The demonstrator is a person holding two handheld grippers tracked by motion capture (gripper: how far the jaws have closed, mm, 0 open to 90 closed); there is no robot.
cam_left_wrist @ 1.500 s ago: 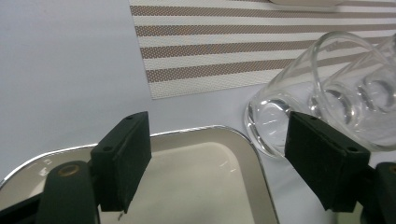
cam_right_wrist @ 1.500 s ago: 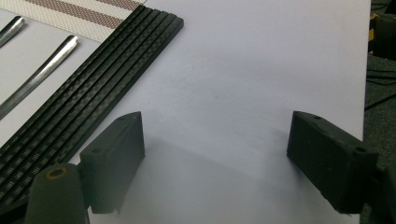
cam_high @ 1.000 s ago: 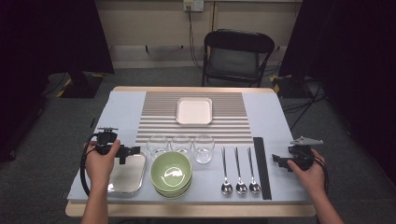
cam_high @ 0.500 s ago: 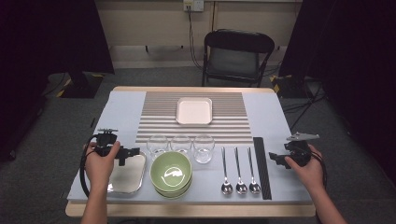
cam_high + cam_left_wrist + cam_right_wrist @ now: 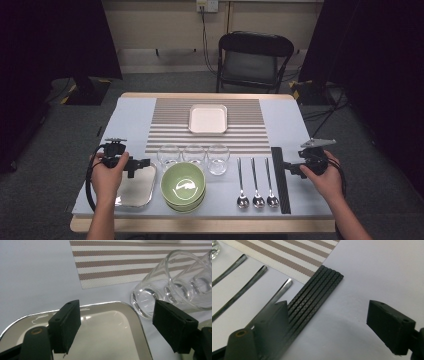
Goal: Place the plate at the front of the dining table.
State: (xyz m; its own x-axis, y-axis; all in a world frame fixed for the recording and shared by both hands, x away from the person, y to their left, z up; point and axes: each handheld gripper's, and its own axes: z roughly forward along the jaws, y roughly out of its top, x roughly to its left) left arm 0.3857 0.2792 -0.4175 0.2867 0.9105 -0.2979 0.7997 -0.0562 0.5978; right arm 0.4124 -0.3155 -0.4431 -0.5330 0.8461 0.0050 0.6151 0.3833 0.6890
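Left gripper (image 5: 141,163): lower left of high view, released, jaws wide apart, poised over the near right corner of the metal tray (image 5: 105,325); nothing grasped.
Right gripper (image 5: 282,167): lower right of high view, released, one jaw over the black chopsticks (image 5: 312,300), the other above bare counter (image 5: 300,125).
Metal tray: lower left of counter, just beside the green bowls (image 5: 183,185).
Black chopsticks: bundled flat, right of the three spoons (image 5: 257,182).
Glasses (image 5: 193,155): three in a row, mid-frame, beyond the bowls.
White dish (image 5: 208,119): upper centre, on the striped mat (image 5: 245,131).
Step in hand: approach, probably reaching for tray and chopsticks.
Next move: lower each gripper to straddle its item, then clench.
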